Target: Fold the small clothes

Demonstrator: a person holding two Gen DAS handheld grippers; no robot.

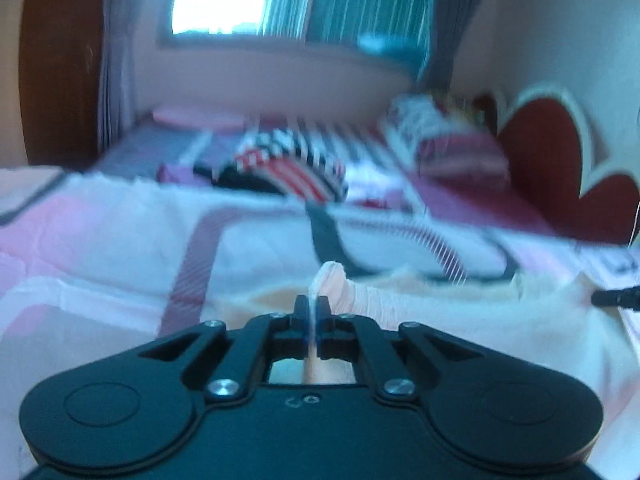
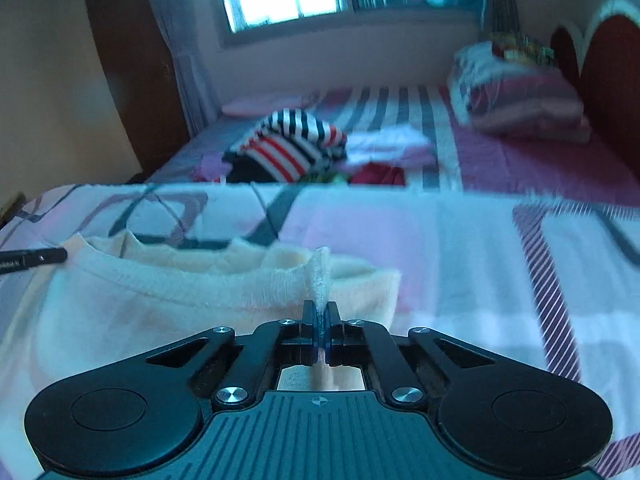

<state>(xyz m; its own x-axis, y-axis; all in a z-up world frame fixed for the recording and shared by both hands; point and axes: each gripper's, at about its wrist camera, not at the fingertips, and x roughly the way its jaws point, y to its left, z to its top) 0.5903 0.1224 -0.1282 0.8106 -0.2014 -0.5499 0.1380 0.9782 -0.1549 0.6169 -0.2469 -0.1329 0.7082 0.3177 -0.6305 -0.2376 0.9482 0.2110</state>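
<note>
Cream fabric is pinched in both hand-held grippers: the left hand-held gripper (image 1: 312, 306) is clamped on one edge of the garment (image 1: 460, 320), the right hand-held gripper (image 2: 321, 312) on the other. The garment is spread on a patterned bedsheet (image 2: 460, 240). Beyond it, striped clothes (image 2: 292, 144) are heaped on the bed (image 2: 520, 168).

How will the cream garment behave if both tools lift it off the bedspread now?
Probably floppy: the cream garment already puckers into a thin ridge where the right tool and left tool pinch it, so the span between them should sag. It looks thin and light, so it is unlikely to strain either grip. Its soft knit seems unlikely to slip, though the pinches look small.
</note>
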